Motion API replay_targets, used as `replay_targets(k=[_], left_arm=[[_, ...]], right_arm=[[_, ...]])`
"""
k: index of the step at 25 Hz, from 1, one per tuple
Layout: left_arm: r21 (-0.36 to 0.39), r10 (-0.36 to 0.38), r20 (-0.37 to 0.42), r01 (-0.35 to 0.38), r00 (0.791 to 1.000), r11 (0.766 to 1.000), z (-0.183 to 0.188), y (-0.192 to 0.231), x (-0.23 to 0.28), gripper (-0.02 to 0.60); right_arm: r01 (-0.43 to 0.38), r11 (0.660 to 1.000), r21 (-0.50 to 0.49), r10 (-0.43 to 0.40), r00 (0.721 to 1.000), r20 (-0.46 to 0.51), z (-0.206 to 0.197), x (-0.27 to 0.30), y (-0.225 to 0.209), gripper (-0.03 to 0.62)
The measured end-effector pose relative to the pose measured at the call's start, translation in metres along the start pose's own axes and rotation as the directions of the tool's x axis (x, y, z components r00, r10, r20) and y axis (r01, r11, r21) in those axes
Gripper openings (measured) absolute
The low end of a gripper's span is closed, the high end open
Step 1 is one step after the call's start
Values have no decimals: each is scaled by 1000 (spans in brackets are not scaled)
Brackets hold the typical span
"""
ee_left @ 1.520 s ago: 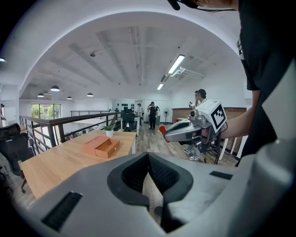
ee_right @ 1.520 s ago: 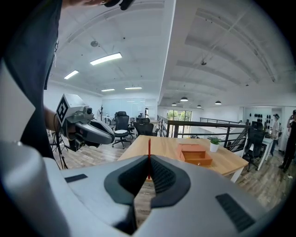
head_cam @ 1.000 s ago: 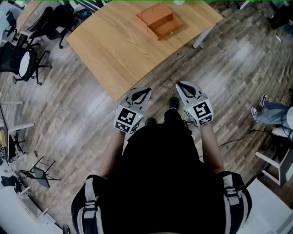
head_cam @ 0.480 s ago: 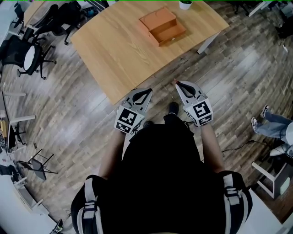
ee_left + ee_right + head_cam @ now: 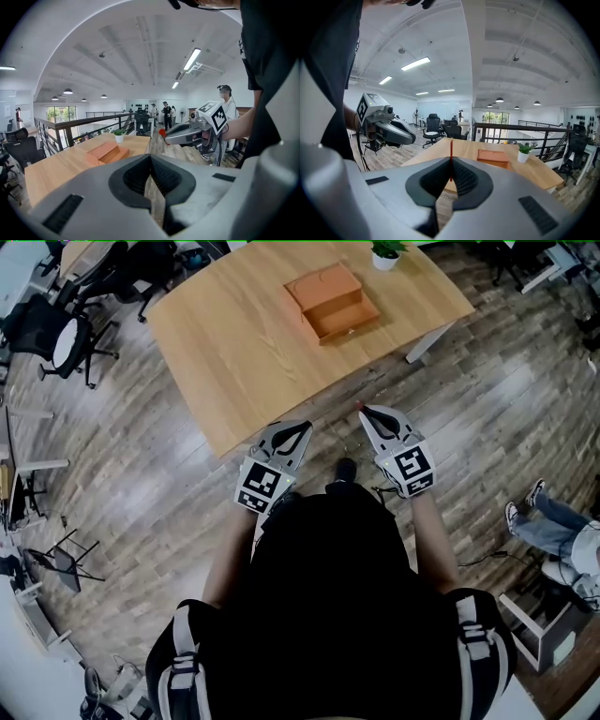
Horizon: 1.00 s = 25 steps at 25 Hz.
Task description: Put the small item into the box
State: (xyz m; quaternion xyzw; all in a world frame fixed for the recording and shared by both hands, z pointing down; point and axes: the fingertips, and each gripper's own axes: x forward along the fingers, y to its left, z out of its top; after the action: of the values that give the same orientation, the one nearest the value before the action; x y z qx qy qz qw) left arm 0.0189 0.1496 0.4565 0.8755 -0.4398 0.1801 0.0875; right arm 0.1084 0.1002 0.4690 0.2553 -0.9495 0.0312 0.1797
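An orange wooden box (image 5: pixel 333 301) with a stepped lid stands on the far part of a light wooden table (image 5: pixel 244 343); it also shows as the box (image 5: pixel 493 157) and the box (image 5: pixel 107 153). My right gripper (image 5: pixel 362 411) is held over the floor short of the table's near edge, shut on a thin red small item (image 5: pixel 451 150) that sticks up from the jaws. The red item (image 5: pixel 161 132) shows at its tip. My left gripper (image 5: pixel 302 426) hangs beside it, shut with nothing between its jaws.
A small potted plant (image 5: pixel 385 254) sits at the table's far right corner. Office chairs (image 5: pixel 66 338) stand to the left on the wood floor. A seated person's legs (image 5: pixel 544 521) are at the right. A railing (image 5: pixel 520 133) runs behind the table.
The table and box have slid lower and nearer in the head view, and the plant has come into sight. Both grippers keep their pose and grip.
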Motion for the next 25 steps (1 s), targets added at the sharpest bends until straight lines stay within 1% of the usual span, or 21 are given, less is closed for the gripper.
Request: replay_targets(k=[10,13,21,25], left_arm=[[-22,69,-1,-69,998,997,9,-1,30,23],[-26,79,-5,-79,997,997,12,-3,41,23],[-27,93,13,-93,996,995,27,-16,64,23],[-37,92,-2,-92,996,995,21,-21,68,23]], right_arm=[[-55,998,-25,56,998,12,-5,-3,-32,32],[-63,998,-31,63,998,7,-8,-7,-44,32],[-75,996,-43,76,997,5,-15,-18,-70,32],[-75,997,-36,75,997,3,-20,-20,-76,32]])
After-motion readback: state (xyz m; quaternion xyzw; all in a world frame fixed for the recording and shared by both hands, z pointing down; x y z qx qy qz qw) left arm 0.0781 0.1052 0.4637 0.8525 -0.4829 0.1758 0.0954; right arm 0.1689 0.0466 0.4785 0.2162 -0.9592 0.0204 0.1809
